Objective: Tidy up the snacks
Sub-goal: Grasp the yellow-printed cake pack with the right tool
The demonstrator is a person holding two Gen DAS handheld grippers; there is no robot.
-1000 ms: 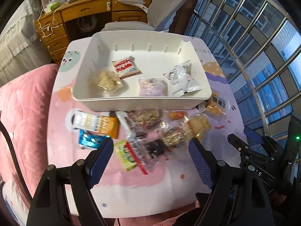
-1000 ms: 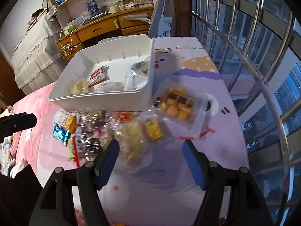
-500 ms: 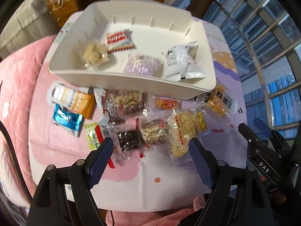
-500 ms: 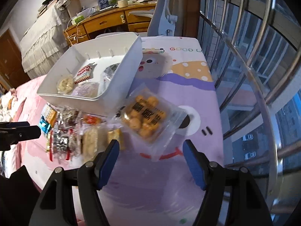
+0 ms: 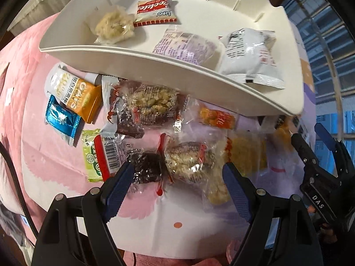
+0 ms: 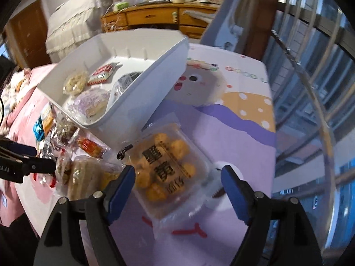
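While four packets already lie in the white bin (image 5: pixel 155 62) toward the bench's far edge, some ten snacks (image 5: pixel 155 108) remain loose before it. Left gripper (image 5: pixel 177 179): wide, empty, over the dark packet (image 5: pixel 147 166). Right gripper (image 6: pixel 177 184): opening, astride the fried-ball pack (image 6: pixel 166 161).

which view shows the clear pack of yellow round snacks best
The right wrist view: the clear pack lies whole and close between the opening right tongs. The left wrist view catches only a blurred yellow edge behind the white bin's corner.
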